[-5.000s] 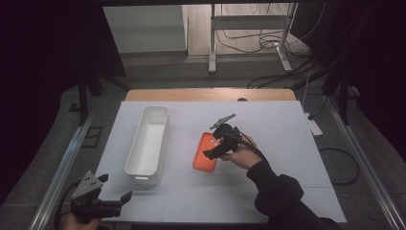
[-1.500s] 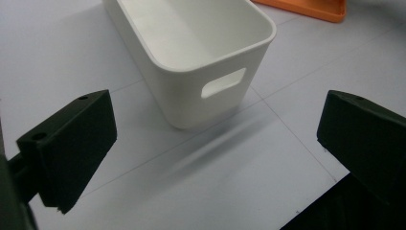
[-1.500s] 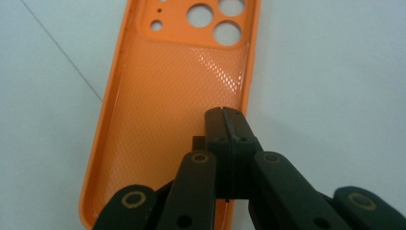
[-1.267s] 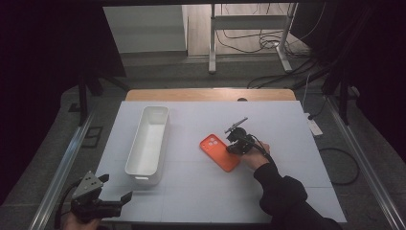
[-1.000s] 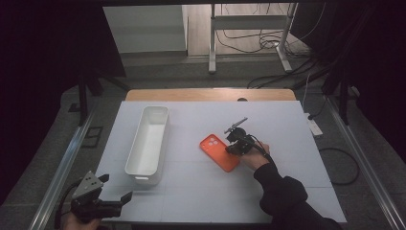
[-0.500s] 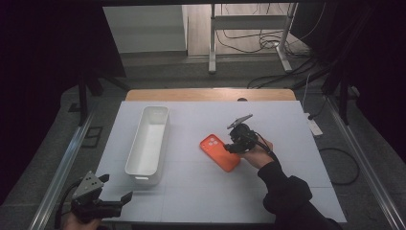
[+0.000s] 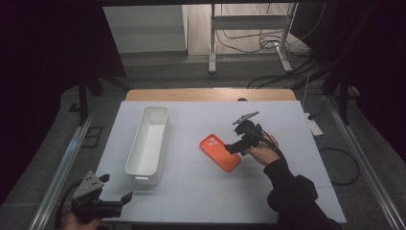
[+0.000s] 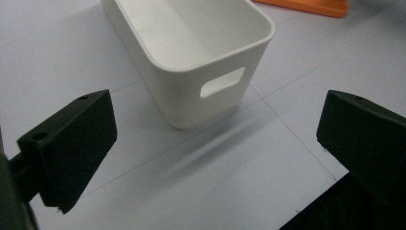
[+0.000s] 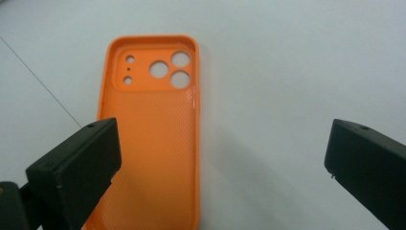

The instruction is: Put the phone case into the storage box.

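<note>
On the white table, right gripper just opened above orange phone case.

We see an orange phone case of soft-looking matt plastic with a finely dimpled inner face, a white bin of smooth, slightly glossy plastic, matt black gripper blocks, and a smooth matt white table.

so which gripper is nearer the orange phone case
Right. The right gripper hangs open at the phone case's near end; the left gripper sits open at the table's near-left corner, beyond the white bin.
</note>
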Demonstrator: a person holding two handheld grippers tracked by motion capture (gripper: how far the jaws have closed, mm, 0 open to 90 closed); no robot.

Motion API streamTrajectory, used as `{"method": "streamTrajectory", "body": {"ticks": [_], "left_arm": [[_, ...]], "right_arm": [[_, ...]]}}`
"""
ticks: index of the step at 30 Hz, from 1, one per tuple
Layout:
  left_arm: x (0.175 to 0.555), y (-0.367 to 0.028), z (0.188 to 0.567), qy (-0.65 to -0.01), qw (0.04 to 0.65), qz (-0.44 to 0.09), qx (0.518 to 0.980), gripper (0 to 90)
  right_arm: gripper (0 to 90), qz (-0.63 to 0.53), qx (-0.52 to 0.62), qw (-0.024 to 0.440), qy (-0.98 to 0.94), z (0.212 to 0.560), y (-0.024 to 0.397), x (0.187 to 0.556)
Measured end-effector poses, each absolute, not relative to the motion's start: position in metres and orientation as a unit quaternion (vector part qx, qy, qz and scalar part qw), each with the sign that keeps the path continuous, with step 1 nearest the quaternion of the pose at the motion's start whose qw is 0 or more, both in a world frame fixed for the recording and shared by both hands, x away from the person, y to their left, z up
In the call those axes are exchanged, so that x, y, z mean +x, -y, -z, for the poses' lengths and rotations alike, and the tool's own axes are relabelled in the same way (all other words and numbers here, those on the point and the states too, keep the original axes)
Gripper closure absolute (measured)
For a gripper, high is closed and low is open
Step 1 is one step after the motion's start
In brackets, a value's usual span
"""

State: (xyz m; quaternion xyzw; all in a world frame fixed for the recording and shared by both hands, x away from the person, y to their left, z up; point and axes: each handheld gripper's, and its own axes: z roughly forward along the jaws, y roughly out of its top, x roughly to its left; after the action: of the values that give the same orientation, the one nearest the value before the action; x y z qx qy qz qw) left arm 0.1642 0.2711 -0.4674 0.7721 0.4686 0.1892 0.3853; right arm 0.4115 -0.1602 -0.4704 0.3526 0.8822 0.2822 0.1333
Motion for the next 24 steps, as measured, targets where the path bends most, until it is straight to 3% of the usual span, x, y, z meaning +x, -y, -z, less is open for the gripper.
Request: {"method": "streamTrajectory", "body": {"ticks": [8,20,24], "left_arm": [[0.164,-0.271,0.467,-0.468,0.385,-0.189,0.772,0.7],[0.164,-0.271,0.467,-0.468,0.385,-0.189,0.773,0.7],[0.164,-0.271,0.467,-0.468,0.385,-0.189,0.773,0.7]], "right_arm": [[0.0,-0.253,0.349,0.106,-0.896,0.483,0.160,0.413],[0.0,-0.223,0.346,0.117,-0.904,0.503,0.154,0.414],[0.0,-0.216,0.358,0.094,-0.903,0.508,0.154,0.417]]}}
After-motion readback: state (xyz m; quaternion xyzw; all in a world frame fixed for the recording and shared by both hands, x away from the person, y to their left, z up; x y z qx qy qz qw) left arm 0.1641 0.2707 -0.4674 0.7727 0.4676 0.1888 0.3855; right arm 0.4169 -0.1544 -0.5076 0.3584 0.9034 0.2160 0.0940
